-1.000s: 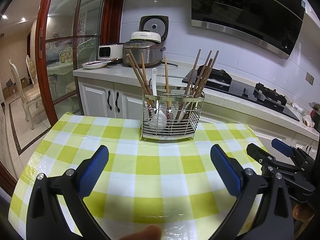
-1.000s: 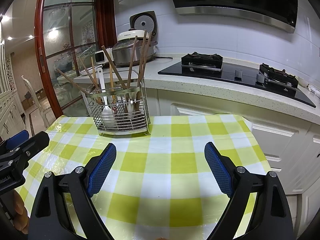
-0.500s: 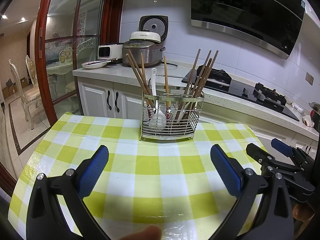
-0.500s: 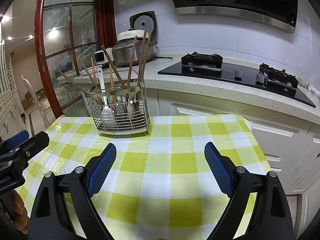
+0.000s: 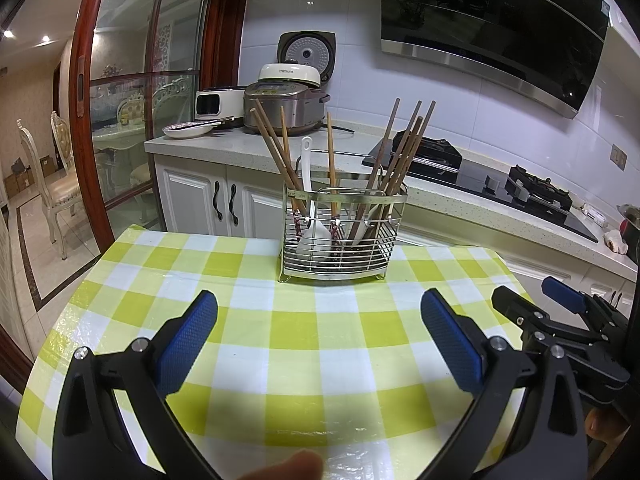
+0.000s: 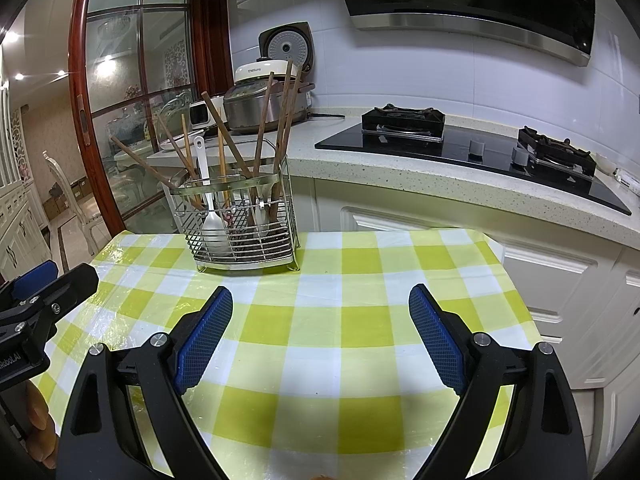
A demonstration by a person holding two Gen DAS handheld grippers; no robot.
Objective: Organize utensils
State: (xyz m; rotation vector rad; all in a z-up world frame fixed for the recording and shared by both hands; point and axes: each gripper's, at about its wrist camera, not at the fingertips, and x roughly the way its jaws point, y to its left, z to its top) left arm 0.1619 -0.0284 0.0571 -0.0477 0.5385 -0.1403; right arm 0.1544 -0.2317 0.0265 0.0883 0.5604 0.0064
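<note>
A wire utensil rack [image 5: 340,256] [image 6: 256,246] stands at the far side of a table with a yellow-green checked cloth [image 5: 296,332] [image 6: 320,320]. Several wooden chopsticks [image 5: 400,148] [image 6: 264,120] and a white spoon [image 5: 308,184] [image 6: 206,184] stand in it. My left gripper [image 5: 320,332] is open and empty, low over the cloth, well short of the rack. My right gripper [image 6: 320,320] is open and empty, to the right of the rack. Each gripper shows at the edge of the other's view, the right one [image 5: 560,320] and the left one [image 6: 44,288].
A kitchen counter [image 5: 224,148] runs behind the table with rice cookers [image 5: 288,104] and a plate [image 5: 188,130]. A gas hob [image 6: 460,140] lies to the right. White cabinets [image 6: 560,280] stand close to the table's right edge. A glass door [image 5: 120,100] is on the left.
</note>
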